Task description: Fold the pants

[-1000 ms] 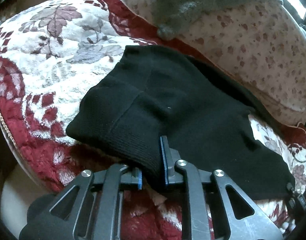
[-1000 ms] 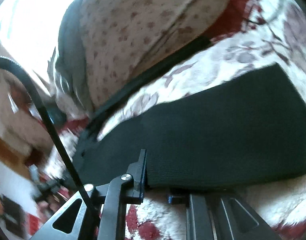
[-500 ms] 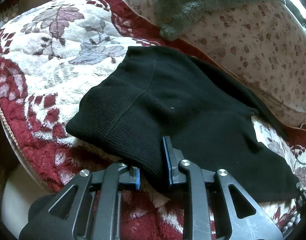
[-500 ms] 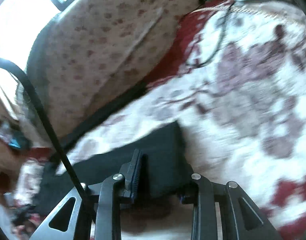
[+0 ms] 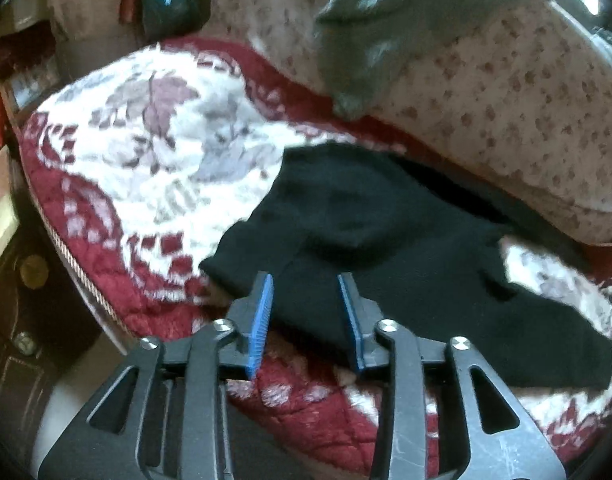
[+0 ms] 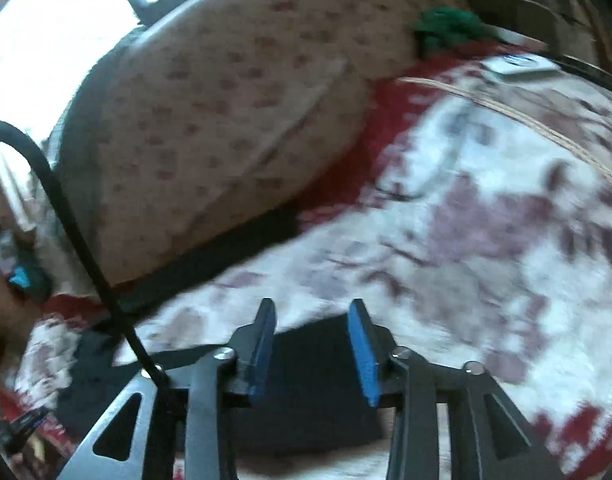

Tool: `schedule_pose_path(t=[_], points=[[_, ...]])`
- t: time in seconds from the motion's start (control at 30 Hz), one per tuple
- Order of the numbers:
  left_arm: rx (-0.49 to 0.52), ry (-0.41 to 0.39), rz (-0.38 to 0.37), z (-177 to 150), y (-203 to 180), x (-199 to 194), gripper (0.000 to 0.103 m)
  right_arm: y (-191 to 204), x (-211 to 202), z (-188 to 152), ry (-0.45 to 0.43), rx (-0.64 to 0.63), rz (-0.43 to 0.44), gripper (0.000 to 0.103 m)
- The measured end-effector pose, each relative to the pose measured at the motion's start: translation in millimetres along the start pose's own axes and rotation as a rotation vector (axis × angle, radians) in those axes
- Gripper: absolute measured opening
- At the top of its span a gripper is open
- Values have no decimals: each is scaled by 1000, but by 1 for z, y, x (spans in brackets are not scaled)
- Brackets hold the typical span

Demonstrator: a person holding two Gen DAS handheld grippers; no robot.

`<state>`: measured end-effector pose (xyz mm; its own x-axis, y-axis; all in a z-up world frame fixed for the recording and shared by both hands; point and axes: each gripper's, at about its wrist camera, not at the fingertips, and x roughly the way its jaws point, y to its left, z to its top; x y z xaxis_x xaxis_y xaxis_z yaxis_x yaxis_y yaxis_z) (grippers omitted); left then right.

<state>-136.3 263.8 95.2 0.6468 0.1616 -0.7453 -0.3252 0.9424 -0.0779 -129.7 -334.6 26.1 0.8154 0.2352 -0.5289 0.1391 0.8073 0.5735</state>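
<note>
Pants [image 5: 386, 232] lie folded on blanket [image 5: 154, 152]. Left gripper [image 5: 306, 304] and right gripper [image 6: 312, 344] jaws just opening, apart, pads clear of cloth.

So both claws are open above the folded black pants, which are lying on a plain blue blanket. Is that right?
Not quite. The blanket is not plain blue: it is red and white with a flower pattern, as the left wrist view shows. The rest holds: the left gripper and right gripper are open, with the folded black pants below them.
</note>
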Motion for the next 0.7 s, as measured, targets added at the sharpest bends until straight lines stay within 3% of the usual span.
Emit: schedule_pose_path(t=[0.03,0.23,0.33,0.7], points=[[-3,-4,-24,3,-2,-3,51,7,3,1,4,-8,37,52],[13,11,-143,24,-36,2,52,36,46,4,91,47,210,53],[10,68,-215,30,-59,20,52,42,73,6,144,80,228,53],[-40,199,-320,65,-128,99,52,30,153,26,239,195,247,54]])
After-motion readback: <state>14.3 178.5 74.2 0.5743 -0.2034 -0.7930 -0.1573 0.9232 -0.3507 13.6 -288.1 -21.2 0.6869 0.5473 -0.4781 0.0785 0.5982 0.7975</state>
